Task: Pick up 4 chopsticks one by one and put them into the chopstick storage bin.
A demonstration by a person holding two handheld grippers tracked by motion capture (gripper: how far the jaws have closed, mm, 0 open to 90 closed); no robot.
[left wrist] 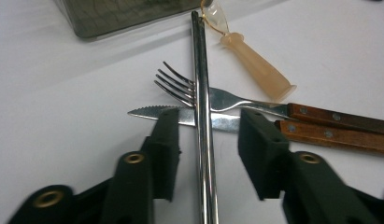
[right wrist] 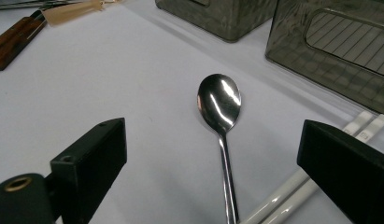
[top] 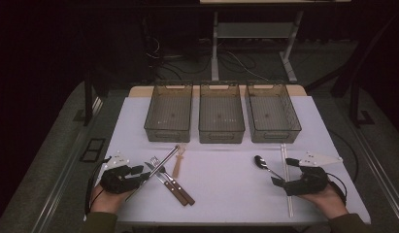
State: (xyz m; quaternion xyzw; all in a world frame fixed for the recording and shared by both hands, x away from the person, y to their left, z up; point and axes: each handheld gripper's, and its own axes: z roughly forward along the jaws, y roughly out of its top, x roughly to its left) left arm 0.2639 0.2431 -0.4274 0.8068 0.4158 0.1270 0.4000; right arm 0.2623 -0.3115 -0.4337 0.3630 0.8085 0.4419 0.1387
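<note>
Steel, polished and rod-shaped, makes up the long metal chopstick (left wrist: 202,121) that is framed between the jaws of the left gripper (left wrist: 206,140); it lies on the white table (top: 226,179) at its near left, across a serrated knife with a riveted wooden handle (left wrist: 217,120) and a four-tined fork with a like handle (left wrist: 227,99). In the left gripper view its long axis is seen running straight away from the gripper, along the line of the jaws, so that the pads stand on either side of it and a squeeze across its width is all that the coming move seems to need. The jaws are held partly open, a gap is visible between each pad and the rod, and nothing is gripped yet. A pale tan plastic handle (left wrist: 257,70) is seen just beyond the fork, and three smoky translucent bins (top: 221,116) are ranged side by side farther back. The left hand is plainly the nearer one to the rod. The right gripper (right wrist: 213,158), well apart at the near right of the table, is held wide open and empty, with a shiny steel spoon (right wrist: 220,105) lying lengthwise between its jaws, bowl away from it, and a pair of white chopsticks (right wrist: 292,186) just beside the spoon's handle.
</note>
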